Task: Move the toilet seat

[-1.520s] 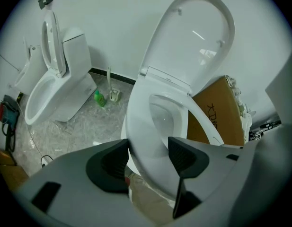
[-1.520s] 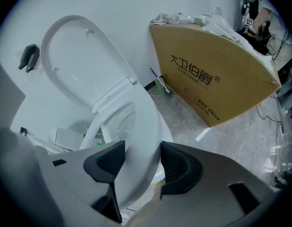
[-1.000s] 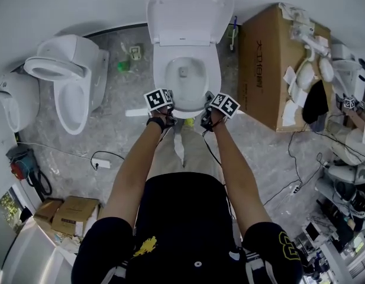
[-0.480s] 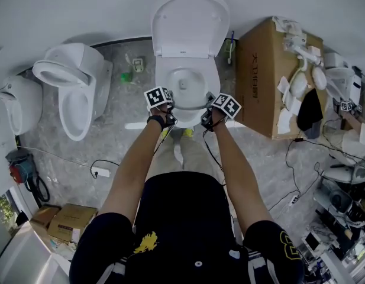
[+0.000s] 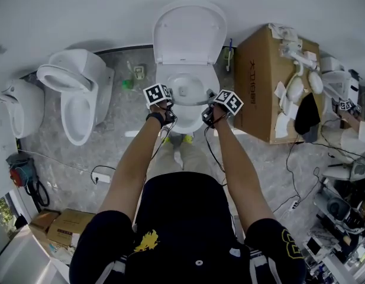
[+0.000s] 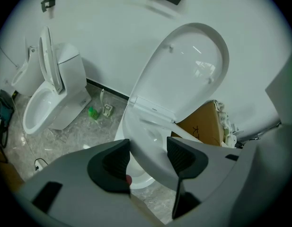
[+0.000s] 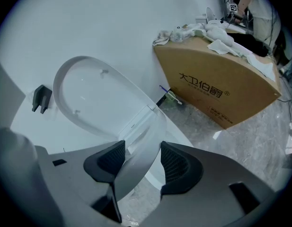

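A white toilet stands against the wall with its lid [image 5: 190,31] upright. Its seat [image 5: 189,103] is lifted off the bowl [image 5: 185,89] at the front and tilts upward. My left gripper [image 5: 168,107] is shut on the seat's front left edge. My right gripper [image 5: 209,111] is shut on its front right edge. In the left gripper view the seat [image 6: 146,143] fills the gap between the black pads of the left gripper [image 6: 148,149], and the lid [image 6: 188,74] rises behind. In the right gripper view the seat's edge [image 7: 135,167] runs between the pads of the right gripper [image 7: 142,154].
A second toilet [image 5: 76,93] with its seat up stands to the left, a third [image 5: 19,106] beyond it. A large cardboard box [image 5: 262,87] piled with cloths stands close on the right. A toilet brush [image 5: 229,55] and green bottle [image 5: 128,83] sit by the wall. Cables cross the floor.
Both grippers have moved up and towards the wall with the seat's front edge, so the seat now stands off the bowl rim. The lid has stayed upright.
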Demonstrator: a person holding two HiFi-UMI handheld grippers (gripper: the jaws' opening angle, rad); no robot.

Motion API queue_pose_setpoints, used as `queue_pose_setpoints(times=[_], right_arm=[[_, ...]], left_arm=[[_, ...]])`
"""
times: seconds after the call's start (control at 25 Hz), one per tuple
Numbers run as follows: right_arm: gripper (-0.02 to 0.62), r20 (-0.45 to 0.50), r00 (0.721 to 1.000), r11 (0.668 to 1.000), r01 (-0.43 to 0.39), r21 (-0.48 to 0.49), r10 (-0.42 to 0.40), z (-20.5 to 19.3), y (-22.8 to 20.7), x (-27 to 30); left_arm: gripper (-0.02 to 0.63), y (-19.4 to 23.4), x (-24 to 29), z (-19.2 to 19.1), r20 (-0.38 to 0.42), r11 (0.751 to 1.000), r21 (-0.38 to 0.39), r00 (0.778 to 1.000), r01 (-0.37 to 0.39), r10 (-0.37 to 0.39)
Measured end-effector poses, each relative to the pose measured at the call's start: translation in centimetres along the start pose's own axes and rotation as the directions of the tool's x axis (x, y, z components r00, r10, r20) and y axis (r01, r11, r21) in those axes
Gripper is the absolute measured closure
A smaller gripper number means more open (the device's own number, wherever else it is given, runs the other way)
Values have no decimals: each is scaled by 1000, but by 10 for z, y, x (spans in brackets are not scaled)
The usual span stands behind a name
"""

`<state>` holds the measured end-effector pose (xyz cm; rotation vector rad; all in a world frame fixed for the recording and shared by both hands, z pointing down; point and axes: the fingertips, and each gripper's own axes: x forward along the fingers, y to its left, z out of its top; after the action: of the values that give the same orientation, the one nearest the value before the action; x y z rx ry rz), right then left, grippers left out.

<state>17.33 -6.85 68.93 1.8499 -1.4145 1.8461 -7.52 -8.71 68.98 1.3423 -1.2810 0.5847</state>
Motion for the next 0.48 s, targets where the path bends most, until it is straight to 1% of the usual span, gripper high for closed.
queue_pose_setpoints(times=[0.08,0.24,0.48], right_arm=[[333,-7,1000,1000,-13,4,13,7,6,-1],[328,-3,999,999,-42,23,42,16,16,-4],[312,21,993,991,-121,52,120,31,35,-8]], left_arm=[[344,-4,-3,9,11,1000,9,1000,2,-3],[371,-13,-11,23,30,996,87,1000,3,-5],[379,-20,-19,44,84,998,48,995,51,-55]])
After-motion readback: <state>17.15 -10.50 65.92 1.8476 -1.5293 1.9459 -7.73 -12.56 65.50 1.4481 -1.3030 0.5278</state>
